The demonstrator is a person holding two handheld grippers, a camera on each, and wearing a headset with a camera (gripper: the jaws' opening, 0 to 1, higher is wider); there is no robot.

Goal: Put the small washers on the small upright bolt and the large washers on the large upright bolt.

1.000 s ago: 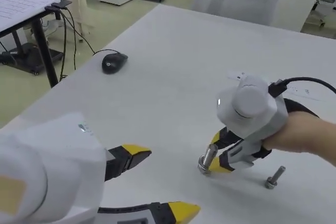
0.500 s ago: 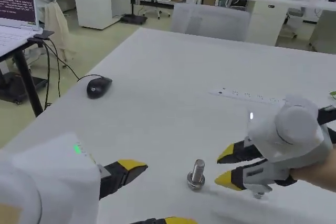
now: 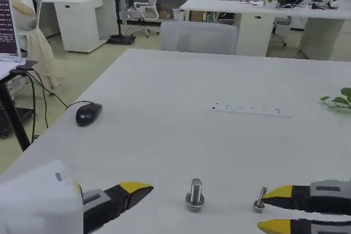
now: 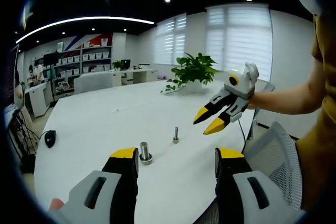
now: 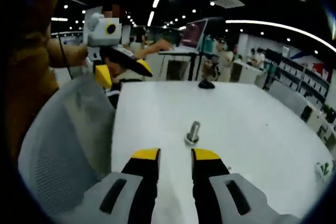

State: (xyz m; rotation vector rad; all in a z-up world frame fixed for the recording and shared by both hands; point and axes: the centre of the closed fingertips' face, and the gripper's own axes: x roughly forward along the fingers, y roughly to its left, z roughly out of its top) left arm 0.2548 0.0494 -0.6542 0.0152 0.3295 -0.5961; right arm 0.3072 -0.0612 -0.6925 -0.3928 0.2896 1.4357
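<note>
Near the front of the white table (image 3: 181, 97) the large bolt (image 3: 194, 194) stands upright with a ring around its foot. To its right stands the small bolt (image 3: 259, 200). My right gripper (image 3: 273, 209) is open and empty, its yellow tips just right of the small bolt. My left gripper (image 4: 177, 156) is wide open and holds nothing; one of its yellow fingertips (image 3: 137, 189) shows left of the large bolt. From the left gripper, the large bolt (image 4: 145, 153) and small bolt (image 4: 176, 136) stand ahead, with the right gripper (image 4: 210, 120) beyond them. The right gripper view (image 5: 176, 154) faces the large bolt (image 5: 192, 132).
A black mouse (image 3: 88, 113) with its cable lies at the table's left edge. A white power strip (image 3: 249, 109) lies mid-table and plant leaves (image 3: 340, 98) reach in at the right. A grey chair (image 3: 197, 36) stands behind the far edge.
My right gripper has drawn back from the large bolt, to the right and toward me, now beside the small bolt. The head camera has tilted up. The left gripper has stayed open.
</note>
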